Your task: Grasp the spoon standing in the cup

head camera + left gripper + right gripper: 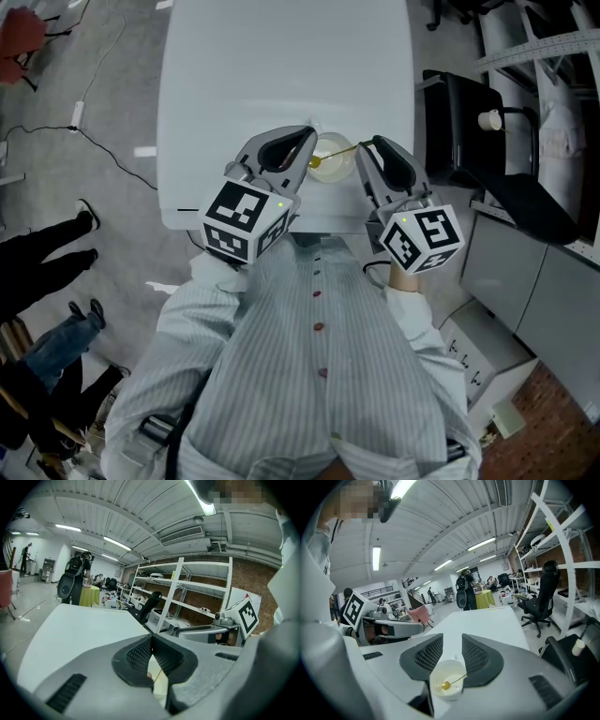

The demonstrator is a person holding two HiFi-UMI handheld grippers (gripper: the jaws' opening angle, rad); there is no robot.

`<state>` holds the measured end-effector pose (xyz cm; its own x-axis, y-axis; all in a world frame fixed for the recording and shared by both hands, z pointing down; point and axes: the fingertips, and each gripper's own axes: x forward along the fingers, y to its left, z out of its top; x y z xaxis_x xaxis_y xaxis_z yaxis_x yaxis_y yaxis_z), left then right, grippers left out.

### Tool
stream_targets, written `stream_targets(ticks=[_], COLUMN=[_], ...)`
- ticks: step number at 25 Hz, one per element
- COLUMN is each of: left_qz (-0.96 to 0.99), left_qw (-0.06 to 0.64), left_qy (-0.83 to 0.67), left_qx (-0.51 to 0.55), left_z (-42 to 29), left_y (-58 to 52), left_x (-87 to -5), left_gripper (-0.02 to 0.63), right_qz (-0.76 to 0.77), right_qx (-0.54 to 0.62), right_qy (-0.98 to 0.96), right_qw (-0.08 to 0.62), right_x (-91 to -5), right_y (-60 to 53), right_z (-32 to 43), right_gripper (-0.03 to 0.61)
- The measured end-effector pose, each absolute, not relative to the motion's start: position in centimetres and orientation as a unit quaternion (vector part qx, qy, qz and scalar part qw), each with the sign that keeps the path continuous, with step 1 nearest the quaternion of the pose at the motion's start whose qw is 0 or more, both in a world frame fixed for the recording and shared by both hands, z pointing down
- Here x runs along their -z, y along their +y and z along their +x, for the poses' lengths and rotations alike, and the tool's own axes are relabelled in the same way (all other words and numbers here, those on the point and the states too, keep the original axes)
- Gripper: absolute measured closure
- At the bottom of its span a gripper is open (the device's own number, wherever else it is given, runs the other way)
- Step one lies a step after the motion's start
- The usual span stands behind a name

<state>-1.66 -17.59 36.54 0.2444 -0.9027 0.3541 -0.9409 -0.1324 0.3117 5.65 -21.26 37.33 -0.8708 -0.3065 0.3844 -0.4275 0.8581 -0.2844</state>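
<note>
The right gripper is held over the cup with its jaws apart and nothing pressed between the pads. The cup is seen below the gap, on the near part of the white table. The spoon is found inside the cup. Its yellowish bowl is down at the bottom, and its thin handle is leaned over the rim toward the right-hand jaw, so it is tilted rather than truly upright. The left gripper is held just beside the cup with its fingertips brought together. Nothing is clamped in it, and the cup is glimpsed only through the opening beneath the pads.

Several failures can be expected from here. The handle is slender, so it may be missed or pinched off-centre and rolled out of the pads as they are closed. If the jaws are lowered too far, the rim may be struck and the cup (apparently light and not steadied by anything) pushed or tipped. A pull taken at a slant could drag the cup along with the spoon — or spill whatever is in it, which cannot be made out.
</note>
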Motion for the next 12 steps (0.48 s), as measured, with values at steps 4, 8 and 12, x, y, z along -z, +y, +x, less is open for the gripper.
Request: stream_targets(ticks=[4,8,12], left_qz=[0.750,0.750,0.748], left_qw=[0.247,0.254,0.260], left_qy=[-0.612,-0.610,-0.608], left_qx=[-0.041,-0.043,-0.046], left_z=[-1.9,-2.0,-2.3], left_y=[-17.9,-18.0,-18.0], left_x=[-37.1,-38.0,-38.9], left_gripper=[0.606,0.606,0.606], right_qz=[0.206,0.219,0.231], right_qx=[-0.188,-0.190,-0.192], right_qy=[-0.945,-0.941,-0.938], right_qw=[0.170,0.172,0.176], right_x=[-38.1,-38.8,-39.6], right_y=[-21.8,-22.3,-22.6], right_z=[5.8,6.2,6.3], right_gripper=[0.436,0.406,0.391])
